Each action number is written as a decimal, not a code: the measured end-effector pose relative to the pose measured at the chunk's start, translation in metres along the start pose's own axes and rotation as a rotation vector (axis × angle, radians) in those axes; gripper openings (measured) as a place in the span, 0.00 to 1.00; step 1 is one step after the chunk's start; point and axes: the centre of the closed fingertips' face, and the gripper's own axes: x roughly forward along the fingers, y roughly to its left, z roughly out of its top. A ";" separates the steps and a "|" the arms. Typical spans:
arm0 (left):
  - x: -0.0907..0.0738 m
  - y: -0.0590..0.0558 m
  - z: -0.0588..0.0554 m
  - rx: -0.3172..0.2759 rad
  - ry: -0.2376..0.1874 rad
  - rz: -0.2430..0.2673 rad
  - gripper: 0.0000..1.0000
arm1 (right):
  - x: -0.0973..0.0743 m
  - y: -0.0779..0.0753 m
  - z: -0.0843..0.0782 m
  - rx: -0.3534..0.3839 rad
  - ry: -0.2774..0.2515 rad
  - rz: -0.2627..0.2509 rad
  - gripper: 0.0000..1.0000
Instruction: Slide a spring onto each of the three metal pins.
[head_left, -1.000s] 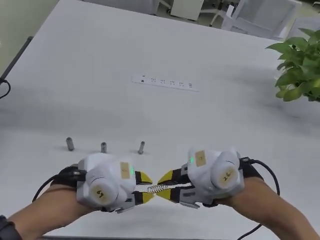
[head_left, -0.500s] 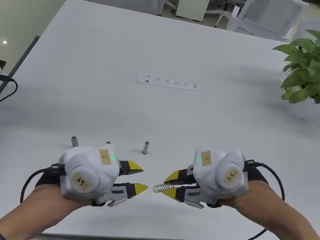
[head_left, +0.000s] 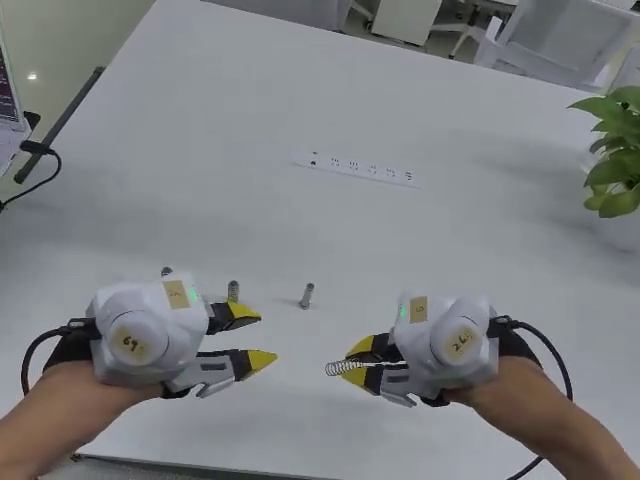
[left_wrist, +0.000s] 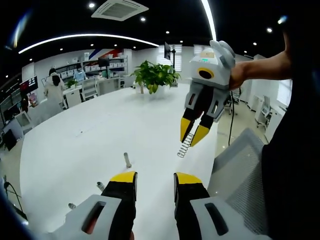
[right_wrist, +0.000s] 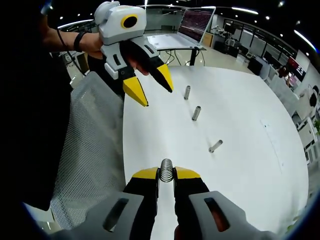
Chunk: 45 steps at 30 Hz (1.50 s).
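Three short metal pins stand in a row on the white table: left pin (head_left: 166, 272), middle pin (head_left: 233, 291), right pin (head_left: 307, 296). In the right gripper view the two farther pins (right_wrist: 187, 92) (right_wrist: 196, 113) look coiled with springs, and the nearest pin (right_wrist: 215, 146) looks bare. My right gripper (head_left: 352, 363) is shut on a small spring (head_left: 342, 368) (right_wrist: 166, 167) that sticks out past its tips, in front of and right of the pins. My left gripper (head_left: 262, 337) (left_wrist: 155, 177) is open with nothing in it, just in front of the middle pin.
A white power strip (head_left: 360, 168) lies at mid-table. A potted plant (head_left: 615, 150) stands at the far right, and a black cable (head_left: 30, 165) runs at the left edge. The table's near edge (head_left: 200, 465) lies just below the grippers. A mesh chair (right_wrist: 90, 150) is beneath.
The left gripper has let go of the spring's end, opened and drawn away to the left. The right gripper keeps the spring and has shifted slightly right. The camera has also shifted.
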 end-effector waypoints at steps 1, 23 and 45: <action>-0.003 0.003 -0.004 -0.009 0.003 0.012 0.24 | 0.000 -0.002 0.001 -0.001 0.001 0.000 0.08; -0.057 0.050 -0.047 -0.130 0.012 0.191 0.40 | 0.010 -0.049 0.004 -0.027 0.055 -0.028 0.08; -0.093 0.066 -0.067 -0.205 0.021 0.288 0.53 | 0.031 -0.093 0.015 -0.073 0.110 -0.029 0.08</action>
